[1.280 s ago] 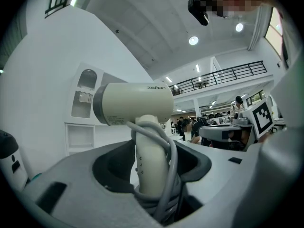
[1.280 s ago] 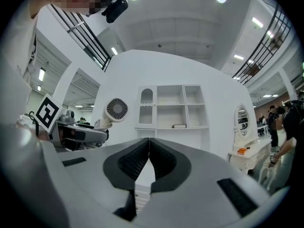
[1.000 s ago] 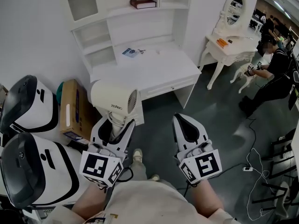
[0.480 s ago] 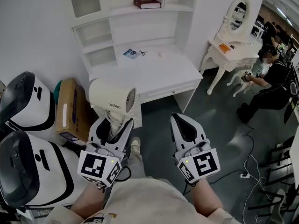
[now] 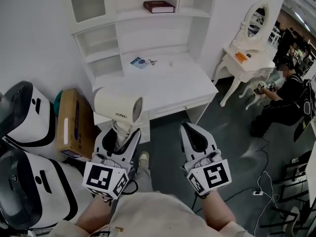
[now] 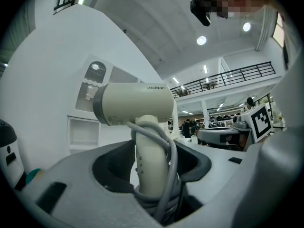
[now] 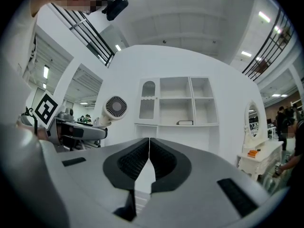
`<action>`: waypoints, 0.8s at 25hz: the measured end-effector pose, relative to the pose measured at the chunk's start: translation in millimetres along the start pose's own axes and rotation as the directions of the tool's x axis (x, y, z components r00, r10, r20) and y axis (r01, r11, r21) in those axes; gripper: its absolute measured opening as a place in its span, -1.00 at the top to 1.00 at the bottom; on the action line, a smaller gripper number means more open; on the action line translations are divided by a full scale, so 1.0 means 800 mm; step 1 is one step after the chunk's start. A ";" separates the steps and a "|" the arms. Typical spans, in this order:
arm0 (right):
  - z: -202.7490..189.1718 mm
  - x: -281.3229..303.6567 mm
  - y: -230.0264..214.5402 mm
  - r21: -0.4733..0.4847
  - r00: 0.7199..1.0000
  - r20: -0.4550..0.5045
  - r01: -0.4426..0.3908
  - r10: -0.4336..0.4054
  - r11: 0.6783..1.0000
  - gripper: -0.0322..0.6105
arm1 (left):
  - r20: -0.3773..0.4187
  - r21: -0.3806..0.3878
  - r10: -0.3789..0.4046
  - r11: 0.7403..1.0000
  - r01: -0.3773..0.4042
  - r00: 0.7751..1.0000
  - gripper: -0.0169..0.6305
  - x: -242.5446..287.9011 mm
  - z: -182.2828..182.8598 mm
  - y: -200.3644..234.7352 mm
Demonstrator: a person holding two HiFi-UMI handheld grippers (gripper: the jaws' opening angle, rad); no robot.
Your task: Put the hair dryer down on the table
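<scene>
Far left: two rounded white-and-black housings stand well to the left of the left gripper; I cannot tell what they are.
Cardboard box: on the floor just left of the left gripper and against the table's side, out of the way of the task.
Left gripper: closed around the handle of the hair dryer, low on the grip, so the heavy barrel stands upright above the jaws and does not swing.
Hair dryer: carried in the air above and ahead of the left gripper, barrel lying crosswise with its grille end toward the right gripper; it is not touching the table.
Cord: looped round the handle and caught inside the jaws with it, which I judge keeps it from trailing during the carry.
Table: white, beyond and slightly right of the dryer, its near half bare; a small blue item and little bits lie toward the back.
Step in hand: by my reading, bringing the dryer forward over the table before lowering it.
Right gripper: jaws pressed together on nothing, held beside the left one and apart from the dryer, seemingly idle.
Upper shelf: a dark book lies flat, far ahead of both grippers.
Far right: a small dressing table and a seated person, well clear.
</scene>
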State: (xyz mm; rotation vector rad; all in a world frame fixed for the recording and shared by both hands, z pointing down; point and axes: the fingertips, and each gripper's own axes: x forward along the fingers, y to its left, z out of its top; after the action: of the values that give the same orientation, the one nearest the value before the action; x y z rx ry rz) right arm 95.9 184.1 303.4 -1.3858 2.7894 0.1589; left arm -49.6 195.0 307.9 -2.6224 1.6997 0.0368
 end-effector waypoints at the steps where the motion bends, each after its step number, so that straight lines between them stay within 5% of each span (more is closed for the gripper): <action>1: -0.002 0.012 -0.006 0.001 1.000 -0.002 0.002 -0.002 1.000 0.84 | 0.000 -0.003 0.000 1.000 0.000 1.000 0.21 0.010 -0.001 0.008; 20: -0.036 0.287 -0.109 0.014 0.998 -0.062 0.026 -0.025 1.000 0.84 | -0.047 -0.021 -0.056 0.998 0.055 0.997 0.21 0.240 -0.019 0.181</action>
State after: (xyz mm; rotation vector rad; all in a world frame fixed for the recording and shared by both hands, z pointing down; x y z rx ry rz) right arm 27.3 -53.5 309.5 -1.4471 2.8150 0.0965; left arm -103.5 -40.1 317.3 -2.7049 1.6472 -0.0100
